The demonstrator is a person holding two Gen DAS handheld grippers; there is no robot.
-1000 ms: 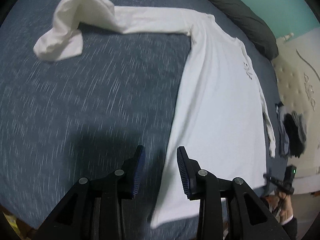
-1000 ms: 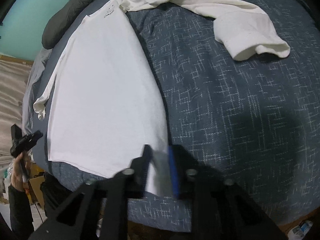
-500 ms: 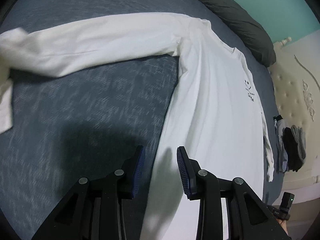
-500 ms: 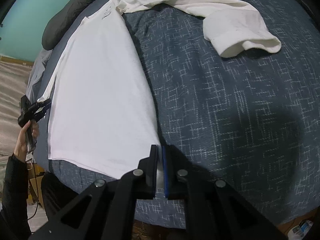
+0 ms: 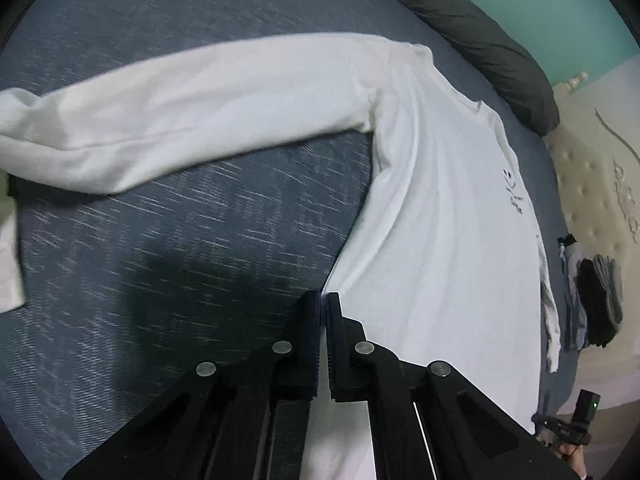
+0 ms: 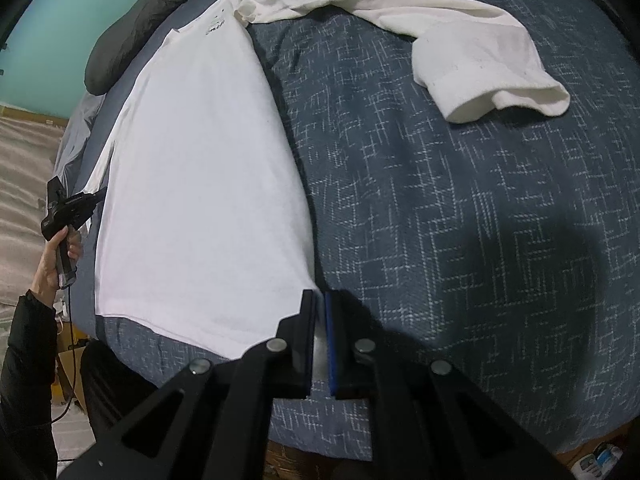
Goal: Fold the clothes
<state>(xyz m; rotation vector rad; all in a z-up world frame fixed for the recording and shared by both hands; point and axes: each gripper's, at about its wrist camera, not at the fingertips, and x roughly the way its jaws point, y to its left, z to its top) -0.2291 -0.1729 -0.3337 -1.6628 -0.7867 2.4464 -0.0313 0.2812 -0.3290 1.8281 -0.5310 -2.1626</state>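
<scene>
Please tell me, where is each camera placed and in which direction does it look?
Left wrist: on the left gripper, looking steeply down along its black fingers, shut on the side edge of the white long-sleeved shirt on the dark blue patterned bedspread.
Right wrist: on the right gripper, looking down likewise; its fingers pinch the shirt's hem corner; a hand in a dark sleeve shows at left.
Shared: shirt, bedspread, dark grey bolster.

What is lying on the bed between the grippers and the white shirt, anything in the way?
Nothing visible. The left gripper and the right gripper are both shut on the side edge of the white shirt. Only bare blue bedspread lies beside it.
</scene>
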